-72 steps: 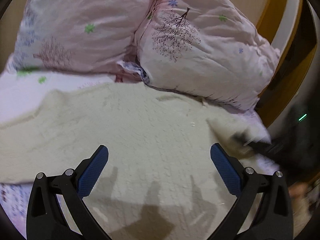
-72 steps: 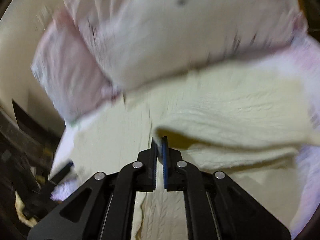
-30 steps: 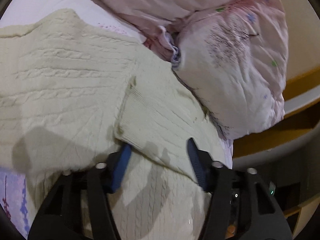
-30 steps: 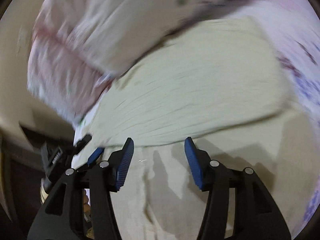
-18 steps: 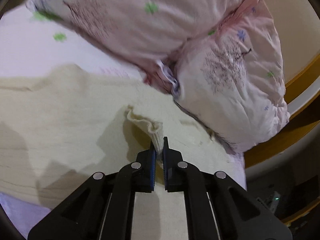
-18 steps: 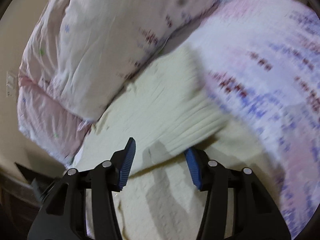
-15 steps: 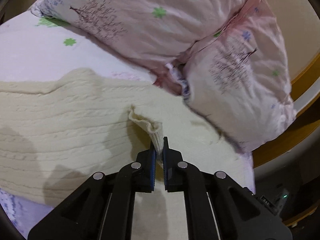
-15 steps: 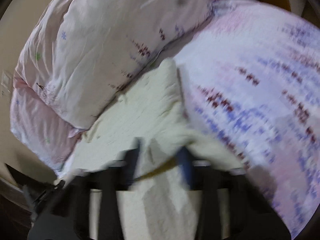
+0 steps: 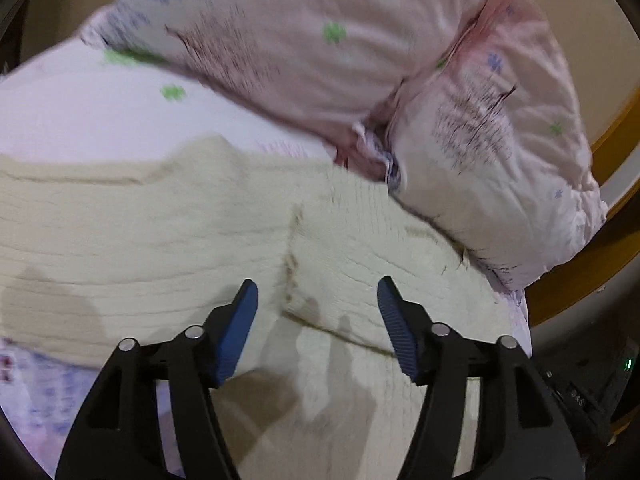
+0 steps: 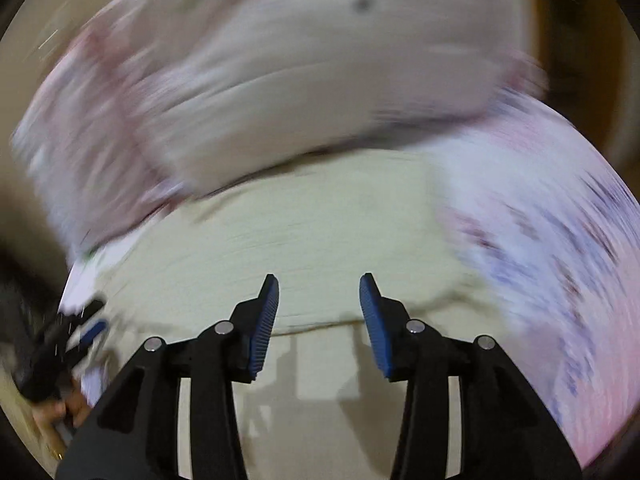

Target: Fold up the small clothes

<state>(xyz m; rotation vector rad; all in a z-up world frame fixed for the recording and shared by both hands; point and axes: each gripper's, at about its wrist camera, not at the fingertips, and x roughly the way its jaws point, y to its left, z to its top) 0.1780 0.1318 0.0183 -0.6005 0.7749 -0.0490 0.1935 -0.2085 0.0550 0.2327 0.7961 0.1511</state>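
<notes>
A cream cable-knit sweater (image 9: pixel 152 248) lies spread on the bed, one sleeve (image 9: pixel 360 256) folded across its body. My left gripper (image 9: pixel 318 292) hovers just above that sleeve's cuff; its jaws are opening and nothing is pinched between the blue pads. In the blurred right wrist view the same sweater (image 10: pixel 312 232) has a folded edge running across below the fingertips. My right gripper (image 10: pixel 319 290) hangs over that edge, jaws opening, nothing gripped. The left gripper (image 10: pixel 76 336) shows small at the lower left of the right wrist view.
Two pink floral pillows (image 9: pixel 320 48) (image 9: pixel 500 152) lie against the far side of the sweater. The printed pale bedsheet (image 9: pixel 72 112) surrounds it, also seen as the bedsheet (image 10: pixel 552 220) on the right. A yellow-brown bed frame (image 9: pixel 580 272) and dark objects border the right.
Half a second ago my left gripper was shut on the sleeve cuff, lifted; now the cuff lies flat and the jaws stand apart. The right gripper has swung and risen, its jaws apart again.
</notes>
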